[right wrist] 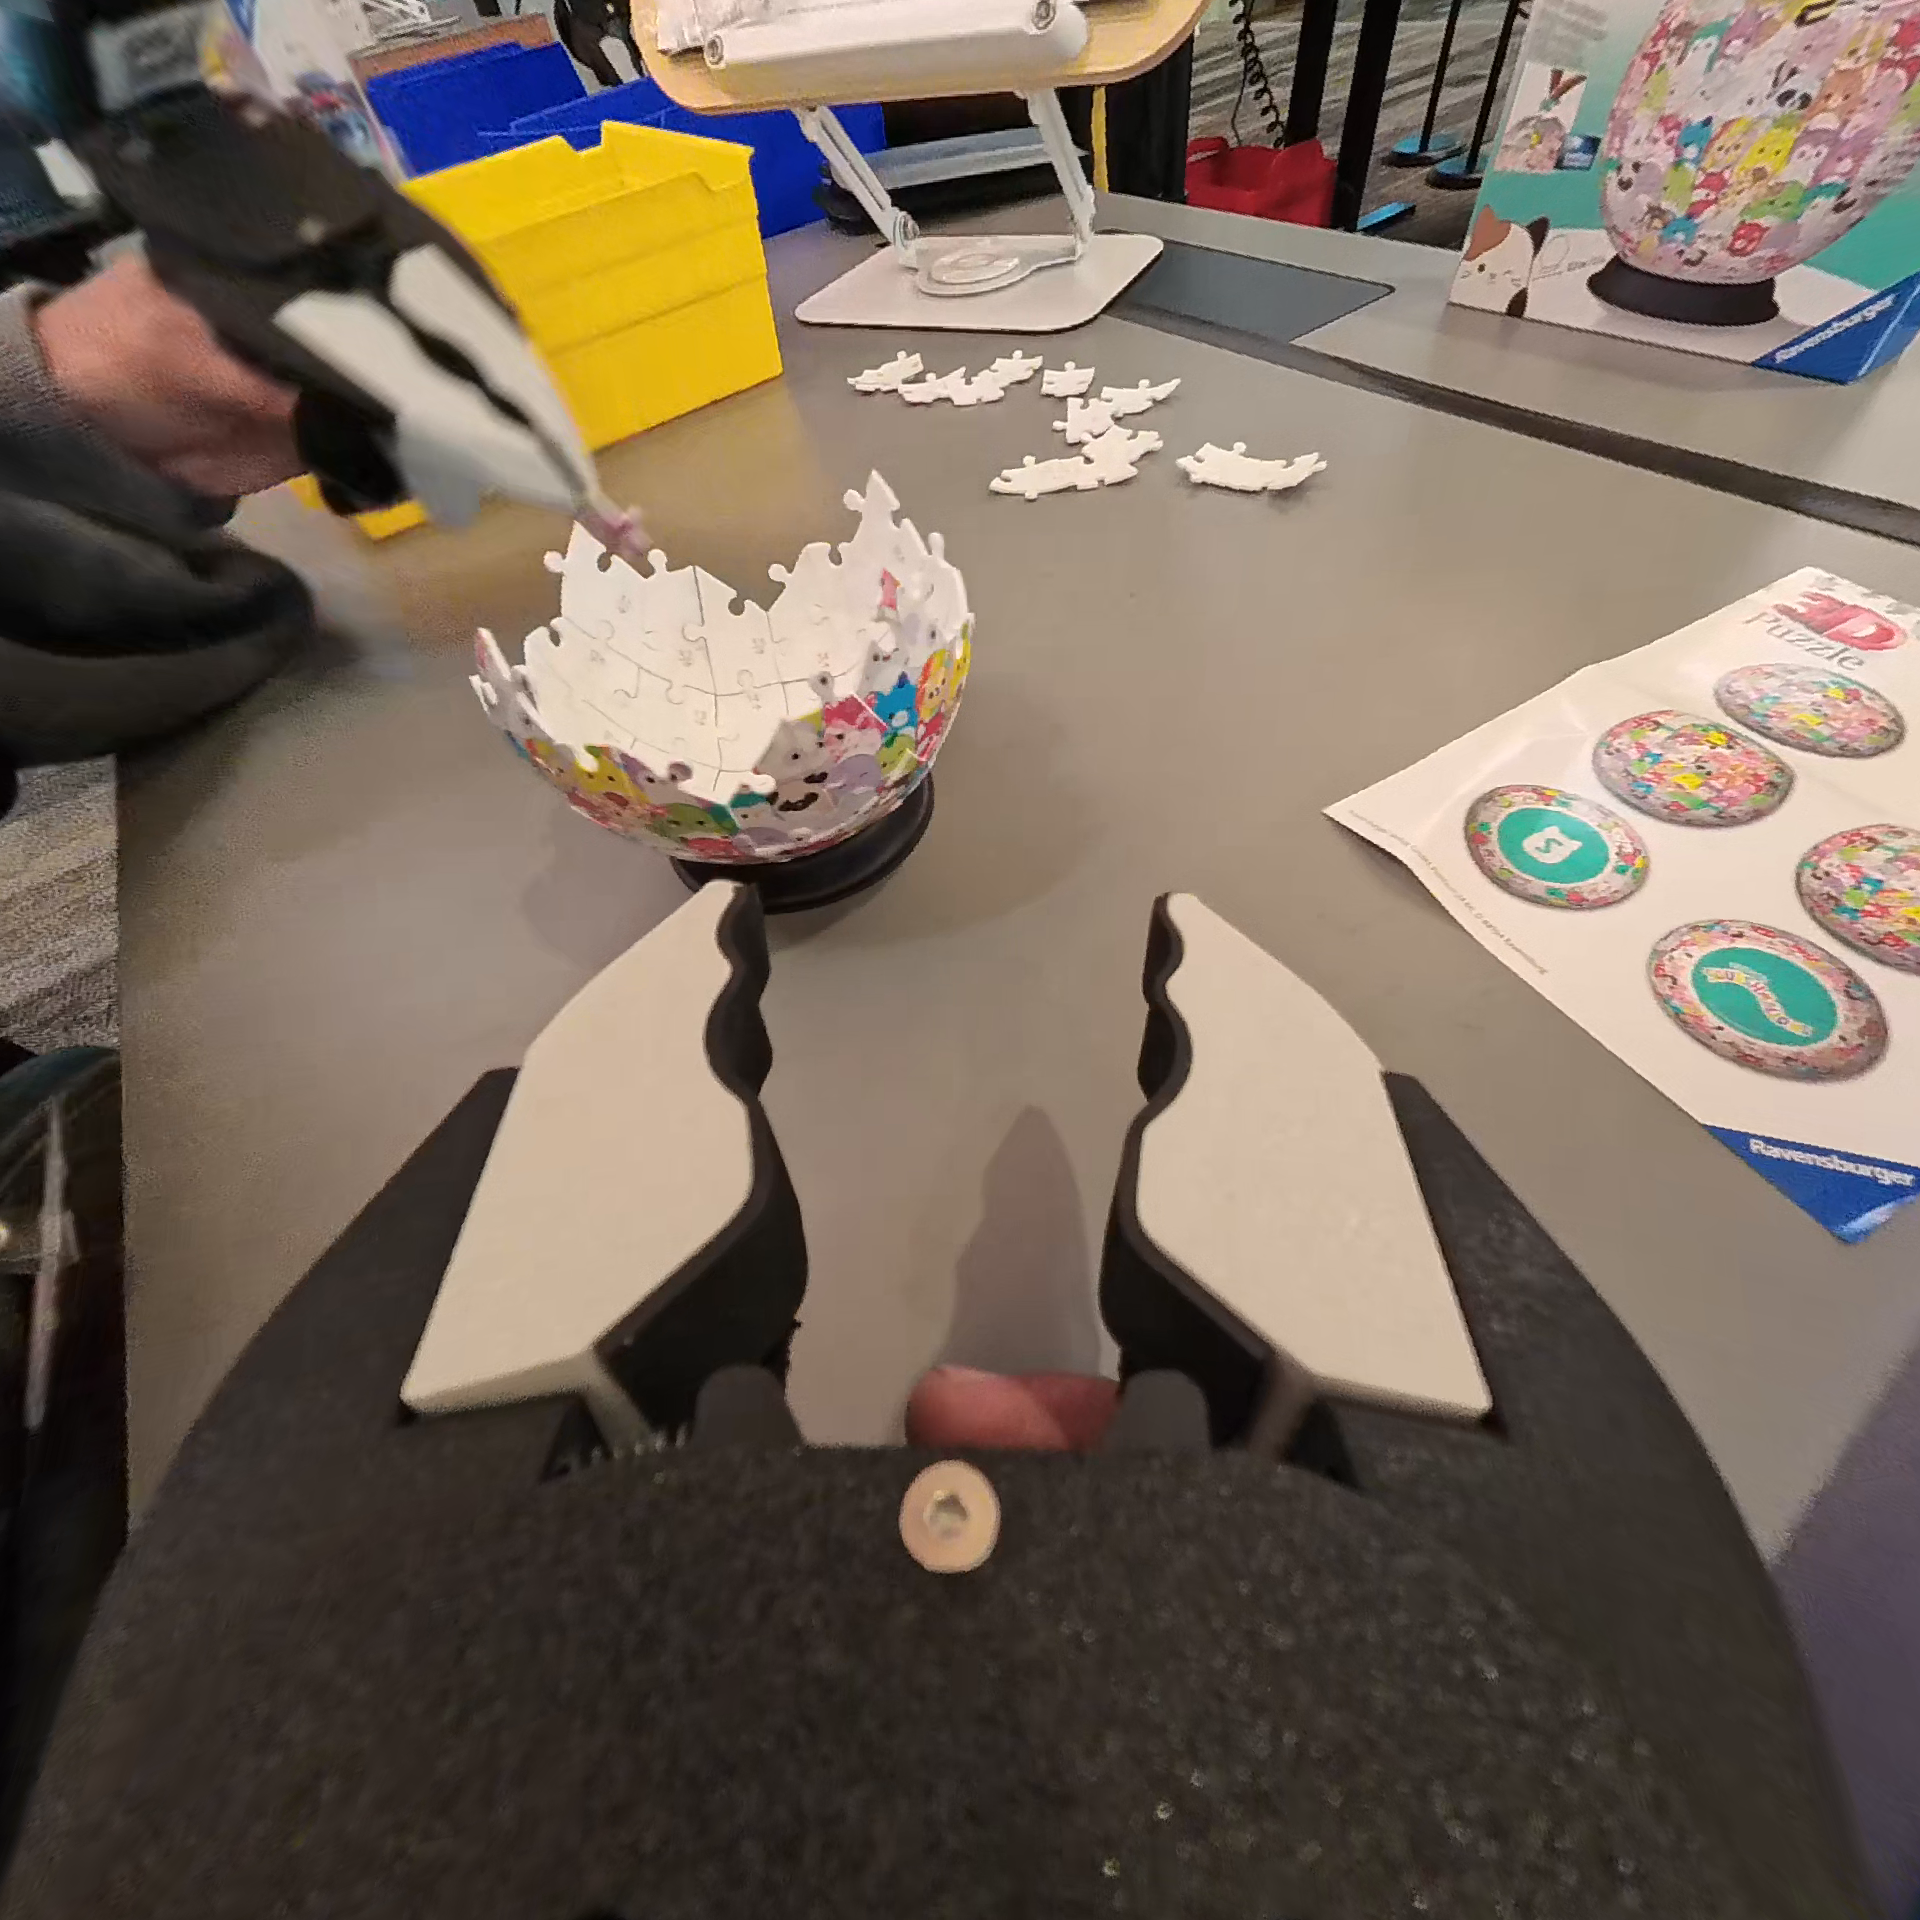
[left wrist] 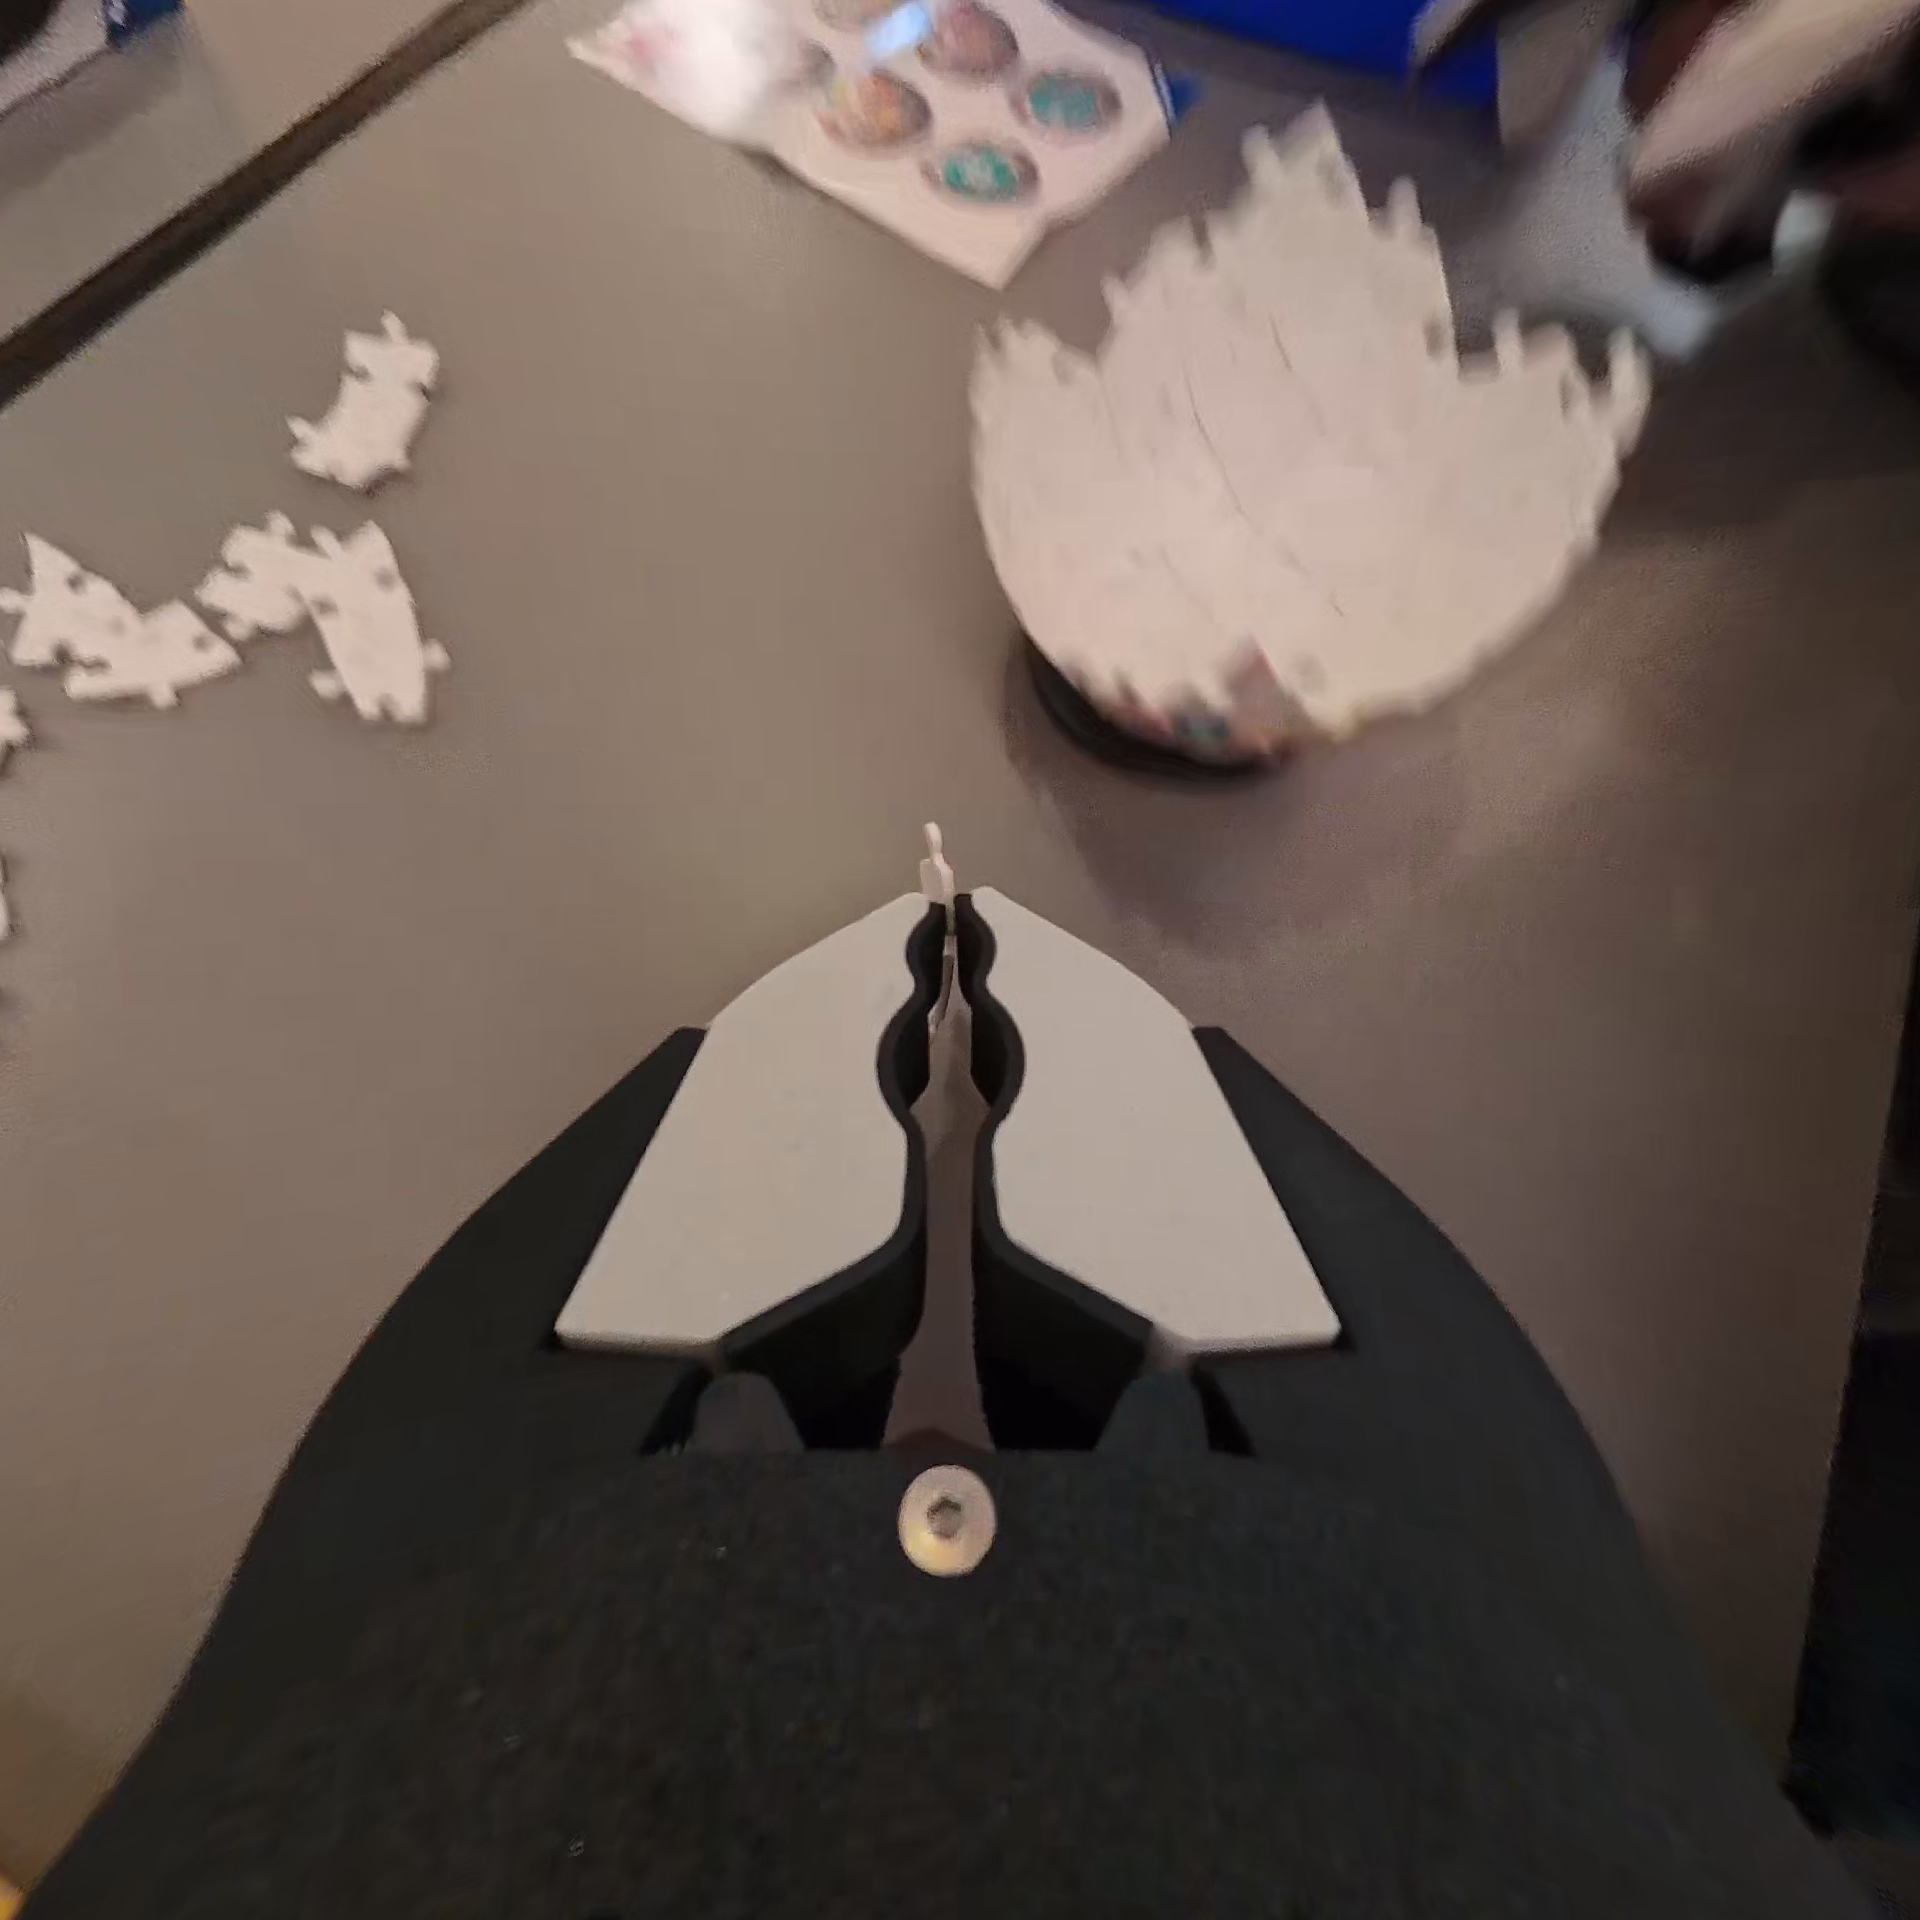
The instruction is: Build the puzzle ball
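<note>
The half-built puzzle ball (right wrist: 727,707) sits as an open bowl on a black ring stand (right wrist: 821,857) on the grey table; it is white inside and colourful outside. It shows blurred in the left wrist view (left wrist: 1299,488). My left gripper (left wrist: 948,904) is shut on a thin puzzle piece (left wrist: 935,868) held edge-on. In the right wrist view the left gripper (right wrist: 597,499) holds that piece (right wrist: 618,530) just above the bowl's far left rim. My right gripper (right wrist: 951,935) is open and empty, just in front of the stand. Several loose white pieces (right wrist: 1091,426) lie beyond the ball.
An instruction sheet (right wrist: 1714,862) lies at the right. A yellow bin (right wrist: 623,281) stands at the back left, a white stand (right wrist: 977,270) behind the pieces, and the puzzle box (right wrist: 1704,177) at the back right. A hand (right wrist: 156,384) holds the left gripper. Loose pieces (left wrist: 312,592) lie left of the left gripper.
</note>
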The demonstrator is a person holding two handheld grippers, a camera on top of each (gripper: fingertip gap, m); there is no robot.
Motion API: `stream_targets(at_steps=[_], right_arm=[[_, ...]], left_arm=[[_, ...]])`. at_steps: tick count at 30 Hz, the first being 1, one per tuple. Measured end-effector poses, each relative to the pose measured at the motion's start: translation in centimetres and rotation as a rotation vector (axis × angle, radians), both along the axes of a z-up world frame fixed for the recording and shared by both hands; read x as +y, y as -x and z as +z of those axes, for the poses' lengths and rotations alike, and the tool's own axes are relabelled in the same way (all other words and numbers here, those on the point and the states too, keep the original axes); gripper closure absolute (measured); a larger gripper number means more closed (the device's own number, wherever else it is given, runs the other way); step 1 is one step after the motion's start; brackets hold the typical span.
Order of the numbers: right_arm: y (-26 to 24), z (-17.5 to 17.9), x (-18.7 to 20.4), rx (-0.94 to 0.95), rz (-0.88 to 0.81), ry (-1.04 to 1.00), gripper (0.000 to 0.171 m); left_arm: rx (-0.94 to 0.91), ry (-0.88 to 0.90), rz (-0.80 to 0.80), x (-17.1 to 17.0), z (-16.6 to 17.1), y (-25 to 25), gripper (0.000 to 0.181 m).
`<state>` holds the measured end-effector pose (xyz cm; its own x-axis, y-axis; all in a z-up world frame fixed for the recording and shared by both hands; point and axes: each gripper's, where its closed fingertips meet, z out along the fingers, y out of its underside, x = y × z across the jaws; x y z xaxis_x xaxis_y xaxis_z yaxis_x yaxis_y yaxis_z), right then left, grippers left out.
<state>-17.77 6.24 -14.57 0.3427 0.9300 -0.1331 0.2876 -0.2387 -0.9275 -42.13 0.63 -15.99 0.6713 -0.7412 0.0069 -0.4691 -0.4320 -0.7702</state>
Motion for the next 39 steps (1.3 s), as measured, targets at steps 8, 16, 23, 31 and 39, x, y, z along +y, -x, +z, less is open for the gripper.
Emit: stream_targets(at_steps=[8, 16, 23, 31, 39], right_arm=[[0.8, 0.3, -0.6, -0.012, 0.03, -0.031, 0.102], [1.3, -0.4, -0.9, -0.047, 0.046, -0.038, 0.101], [1.3, -0.2, -1.2, -0.025, 0.062, 0.001, 0.101], [1.3, 0.1, -1.7, 0.009, 0.094, 0.043, 0.101], [0.9, 0.3, -1.5, 0.045, 0.101, 0.097, 0.101]], left_arm=[[0.312, -0.213, -0.192, -6.7, -3.3, 1.2, 0.18], [0.216, -0.002, -0.008, -7.3, -4.0, 2.5, 0.14], [-0.003, -0.009, 0.485, 2.8, 3.5, 6.9, 0.132], [0.426, 0.185, 0.936, 15.4, -1.0, 20.8, 0.147], [0.422, 0.456, 0.826, 17.2, -4.9, 20.8, 0.144]])
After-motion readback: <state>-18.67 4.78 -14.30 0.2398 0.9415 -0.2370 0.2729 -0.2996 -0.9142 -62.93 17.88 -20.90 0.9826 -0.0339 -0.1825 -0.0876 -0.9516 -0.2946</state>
